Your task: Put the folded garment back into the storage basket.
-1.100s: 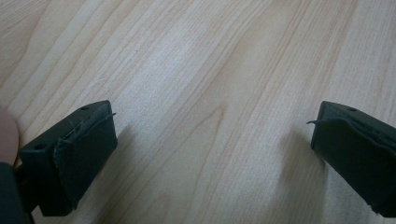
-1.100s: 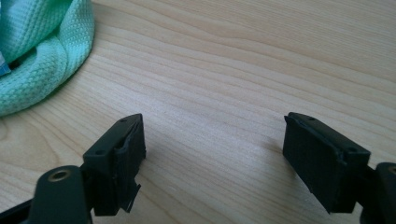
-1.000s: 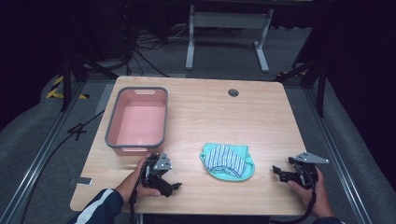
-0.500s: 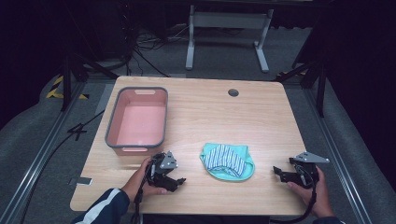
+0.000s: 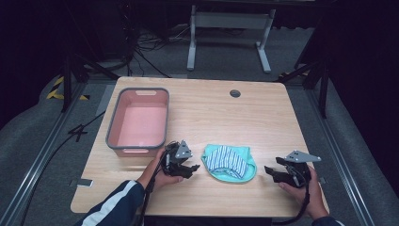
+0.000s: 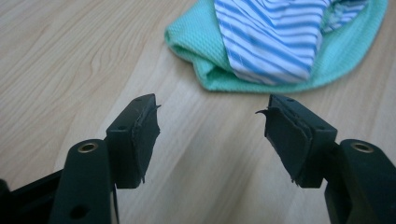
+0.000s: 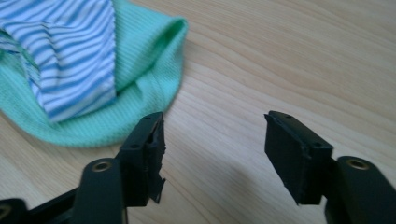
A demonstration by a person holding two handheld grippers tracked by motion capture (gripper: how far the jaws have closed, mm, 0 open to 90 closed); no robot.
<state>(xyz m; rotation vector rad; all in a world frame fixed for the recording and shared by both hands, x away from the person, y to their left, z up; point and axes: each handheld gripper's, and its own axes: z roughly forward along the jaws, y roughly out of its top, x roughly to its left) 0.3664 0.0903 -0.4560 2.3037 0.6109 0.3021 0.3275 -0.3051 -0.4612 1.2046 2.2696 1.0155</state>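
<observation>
A mint-green cloth [image 5: 231, 177] lies bunched on the wooden table, with a blue-and-white striped cloth [image 5: 227, 160] on top of it. My left gripper [image 5: 194, 167] is just left of the pile and points at it. Its jaws have just been closing, but they stand apart with nothing between them. In the left gripper view the gripper [image 6: 210, 112] hovers over bare wood short of the green cloth [image 6: 201, 51]. My right gripper [image 5: 269, 170] is to the right of the pile, jaws also narrowing and empty. In the right gripper view the gripper [image 7: 215, 121] sits beside the green cloth's edge [image 7: 154, 70].
A pink basin with a grey rim [image 5: 113, 127] stands on the left half of the table [image 5: 263, 122], behind my left hand. A round cable hole [image 5: 235, 93] is near the far edge. Beyond the table stand a metal frame and cables on dark floor.
My left hand has moved right and a little away from the front edge, closer to the cloths. My right gripper has shifted slightly left toward them. The cloths lie as before.
</observation>
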